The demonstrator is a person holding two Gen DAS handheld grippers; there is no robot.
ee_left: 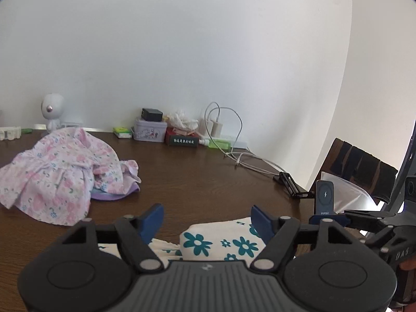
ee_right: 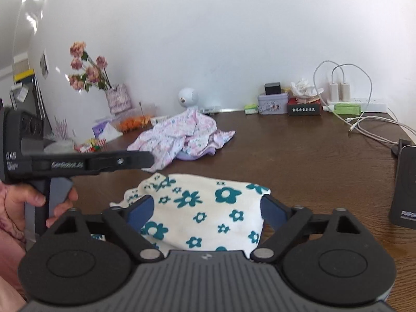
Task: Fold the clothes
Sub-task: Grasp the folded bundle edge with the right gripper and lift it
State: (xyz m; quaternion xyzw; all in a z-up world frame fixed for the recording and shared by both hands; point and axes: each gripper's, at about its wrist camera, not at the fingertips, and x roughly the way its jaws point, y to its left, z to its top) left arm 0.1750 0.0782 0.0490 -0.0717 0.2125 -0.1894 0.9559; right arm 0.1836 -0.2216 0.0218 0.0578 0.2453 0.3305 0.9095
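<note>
We are holding both grippers, left gripper [ee_left: 207,217] and right gripper [ee_right: 206,208], spread apart over the folded flowered garment [ee_right: 208,208], which is lying loose below the fingers.

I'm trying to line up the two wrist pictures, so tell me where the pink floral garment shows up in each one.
Left wrist view: the pink floral garment lies crumpled at the left, on the brown table, in front of the white round figurine.
Right wrist view: the pink floral garment lies left of centre, beyond the white cloth with teal flowers.
Shared landmark: the lavender tin against the back wall.
</note>
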